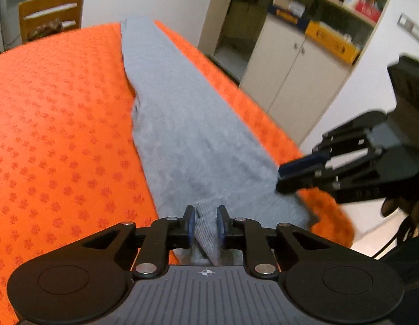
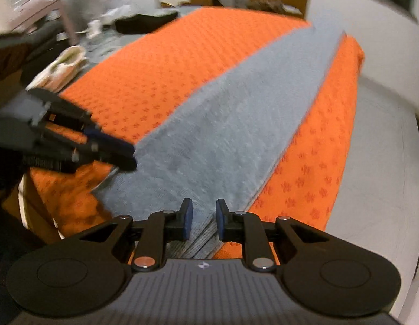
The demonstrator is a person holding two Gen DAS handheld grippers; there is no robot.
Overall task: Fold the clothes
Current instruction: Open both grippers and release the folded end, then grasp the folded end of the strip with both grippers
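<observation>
A long grey knit garment (image 1: pixel 179 124) lies folded into a narrow strip along the orange patterned cloth (image 1: pixel 60 124) that covers the table. My left gripper (image 1: pixel 205 223) is at its near end, shut on the ribbed hem between its blue pads. My right gripper (image 1: pixel 279 180) comes in from the right and pinches the garment's near right corner. In the right wrist view the garment (image 2: pixel 236 124) runs away from my right gripper (image 2: pixel 204 222), which is shut on the near edge. The left gripper (image 2: pixel 128 155) holds the near left corner.
A wooden chair (image 1: pixel 51 13) stands beyond the table's far end. White cupboards and shelves (image 1: pixel 304 62) stand to the right. In the right wrist view, light slippers (image 2: pixel 63 65) and clutter lie on the floor to the left. The table edge (image 2: pixel 344 162) drops off at right.
</observation>
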